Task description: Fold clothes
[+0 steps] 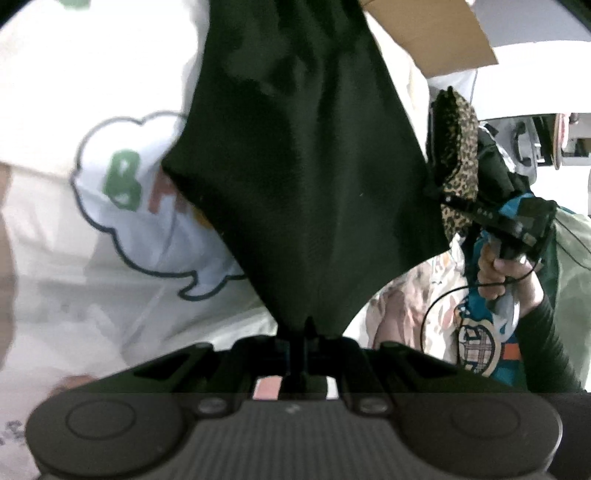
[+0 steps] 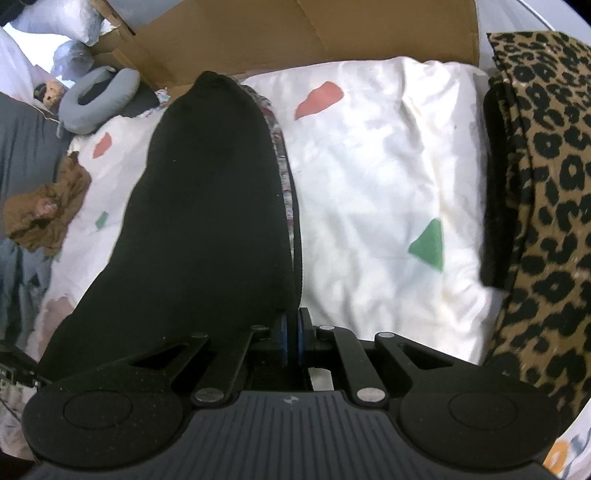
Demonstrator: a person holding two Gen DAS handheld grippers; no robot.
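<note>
A black garment (image 1: pixel 306 177) hangs stretched in the air in the left wrist view. My left gripper (image 1: pixel 303 332) is shut on its lower corner. In the right wrist view the same black garment (image 2: pixel 199 221) fans out leftward from my right gripper (image 2: pixel 293 325), which is shut on its edge. The right gripper also shows in the left wrist view (image 1: pixel 513 225), held in a hand at the right. A leopard-print garment (image 2: pixel 546 206) hangs at the right edge, and it also shows in the left wrist view (image 1: pixel 458 155).
A white bedcover with coloured patches (image 2: pixel 388 177) lies below. A cardboard box (image 2: pixel 295 33) stands at the back. A grey neck pillow (image 2: pixel 99 96) and a brown crumpled cloth (image 2: pixel 48 214) lie at the left. A white printed shirt (image 1: pixel 110 184) fills the left.
</note>
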